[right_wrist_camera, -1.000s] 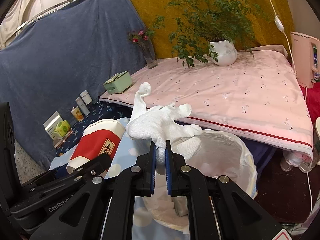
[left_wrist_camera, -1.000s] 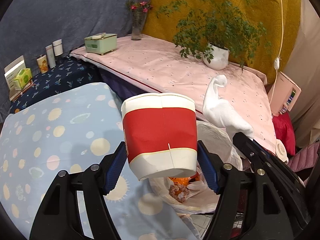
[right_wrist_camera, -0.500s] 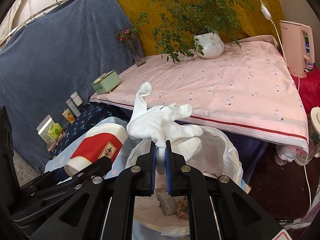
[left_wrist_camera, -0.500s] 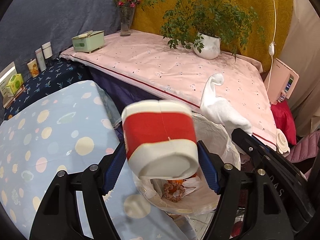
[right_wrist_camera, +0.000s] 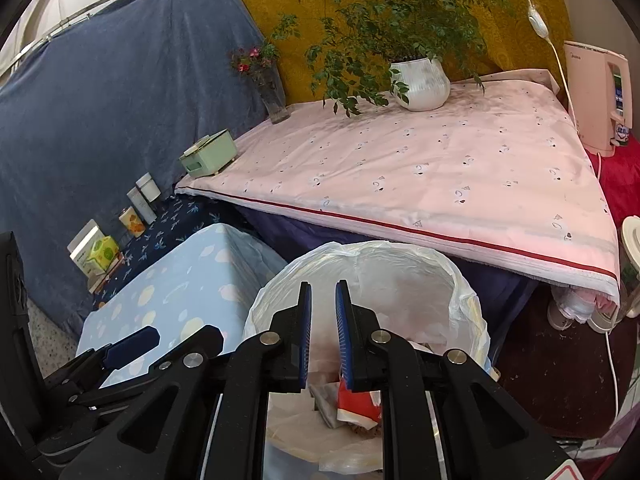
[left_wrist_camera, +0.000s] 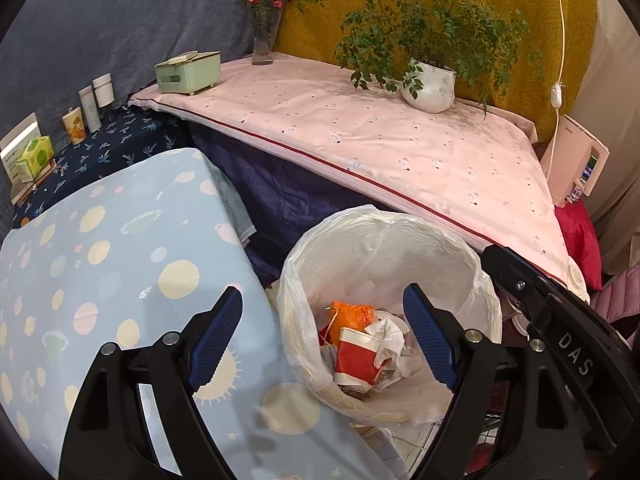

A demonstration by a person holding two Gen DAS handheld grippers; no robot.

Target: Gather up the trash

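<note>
A bin lined with a white plastic bag stands below both grippers; it also shows in the right wrist view. Inside lie a red and white paper cup, a crumpled white cloth and an orange wrapper. The cup also shows in the right wrist view. My left gripper is open wide and empty above the bin's near rim. My right gripper is open a little and empty, over the bin.
A light blue table with planet print is left of the bin. A pink-covered table behind holds a potted plant, flower vase and green box. A pink appliance stands at right.
My left gripper opened and the red cup fell into the bin. My right gripper opened and the white cloth dropped in too. Both views moved closer over the bin.
</note>
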